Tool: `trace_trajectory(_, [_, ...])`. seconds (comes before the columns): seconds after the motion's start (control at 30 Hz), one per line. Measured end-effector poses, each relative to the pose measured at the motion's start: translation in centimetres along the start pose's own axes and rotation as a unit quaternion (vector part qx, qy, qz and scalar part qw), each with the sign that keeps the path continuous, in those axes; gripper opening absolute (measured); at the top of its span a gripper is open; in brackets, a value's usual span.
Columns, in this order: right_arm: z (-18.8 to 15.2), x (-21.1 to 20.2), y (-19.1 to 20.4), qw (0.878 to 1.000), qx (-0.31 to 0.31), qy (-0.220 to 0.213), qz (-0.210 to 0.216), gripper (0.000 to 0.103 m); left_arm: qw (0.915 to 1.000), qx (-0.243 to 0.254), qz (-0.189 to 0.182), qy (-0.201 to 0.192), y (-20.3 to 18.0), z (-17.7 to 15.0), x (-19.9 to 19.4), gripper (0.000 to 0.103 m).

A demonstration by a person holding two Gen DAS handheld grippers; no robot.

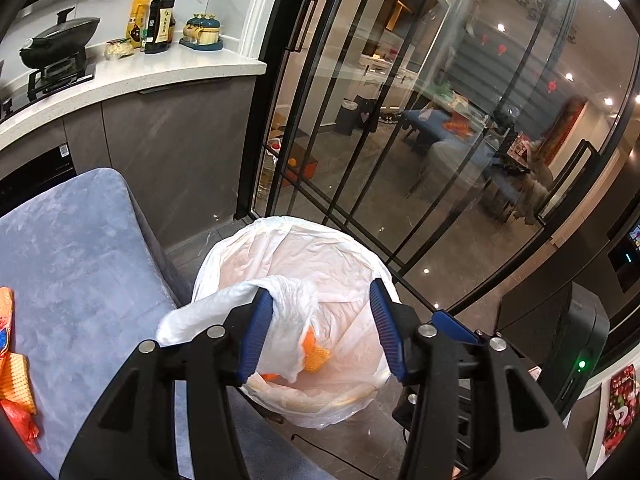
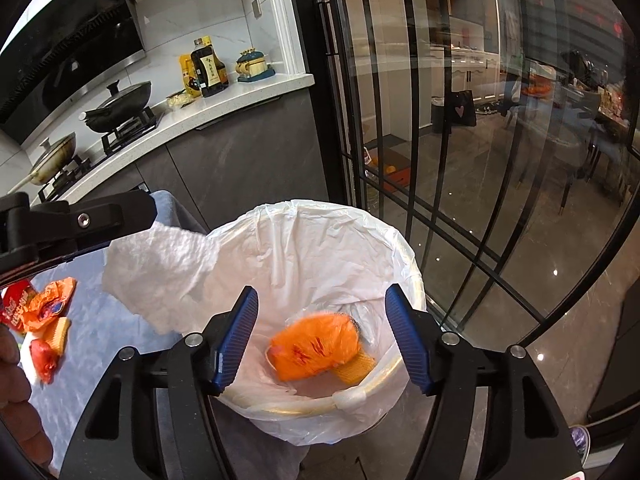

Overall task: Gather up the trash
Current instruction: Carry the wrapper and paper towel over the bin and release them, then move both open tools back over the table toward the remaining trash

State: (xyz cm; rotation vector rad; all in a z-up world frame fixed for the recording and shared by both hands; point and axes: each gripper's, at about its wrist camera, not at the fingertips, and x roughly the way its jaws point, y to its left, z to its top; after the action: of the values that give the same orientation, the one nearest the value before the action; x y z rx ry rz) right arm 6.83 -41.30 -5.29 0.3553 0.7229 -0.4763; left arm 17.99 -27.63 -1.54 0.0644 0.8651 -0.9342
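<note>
A round trash bin [image 1: 304, 232] lined with a white bag stands on the floor beside a blue-grey cushioned seat [image 1: 80, 248]. My left gripper [image 1: 320, 290] hovers over the bin with its jaws wide apart. A crumpled white tissue [image 1: 192, 320] drapes over its left finger and is not pinched. My right gripper [image 2: 322, 290] is open above the bin [image 2: 340, 216]. Below it, inside the bin, is a blurred orange wrapper [image 2: 312, 352]. The right wrist view shows the left gripper [image 2: 140, 216] at upper left with the tissue [image 2: 160, 272] hanging from it. More orange and red wrappers [image 2: 52, 304] lie on the seat.
A kitchen counter [image 1: 160, 76] with a wok [image 1: 60, 40] on a stove and bottles [image 1: 160, 20] runs behind the seat. Black-framed glass doors [image 1: 400, 120] stand right behind the bin. A black device [image 1: 560, 340] sits to the right. A person's hand [image 2: 12, 380] shows at the left edge.
</note>
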Motion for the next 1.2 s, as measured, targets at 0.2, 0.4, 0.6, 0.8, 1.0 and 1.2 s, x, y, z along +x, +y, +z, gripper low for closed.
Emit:
trace_trajectory(0.2, [-0.2, -0.5, 0.2, 1.000, -0.002, -0.006, 0.000, 0.066, 0.9998, 0.004, -0.020, 0.007, -0.3, 0.2, 0.1, 0.053])
trace_trajectory(0.4, [-0.7, -0.2, -0.4, 1.000, 0.000, 0.001, -0.006, 0.066, 0.9970, 0.010, -0.007, 0.076, -0.7, 0.8, 3.4, 0.064])
trace_trajectory(0.6, [-1.5, -0.1, -1.6, 1.000, 0.010, 0.011, -0.014, 0.066, 0.9860, 0.005, 0.016, 0.166, -0.6, 0.8, 6.2, 0.074])
trace_trajectory(0.8, [-1.8, -0.1, -2.0, 1.000, 0.016, 0.016, -0.012, 0.066, 0.9836, 0.017, 0.016, 0.179, -1.2, 0.8, 6.3, 0.077])
trace_trajectory(1.0, [-1.6, -0.6, -1.7, 1.000, 0.014, 0.011, -0.006, 0.066, 0.9888, -0.006, 0.010, 0.149, -0.7, 1.2, 4.5, 0.077])
trace_trajectory(1.2, [-1.0, -1.7, -0.5, 1.000, 0.010, -0.002, 0.009, 0.066, 0.9947, -0.024, 0.046, 0.088, 1.6, 1.3, 0.4, 0.077])
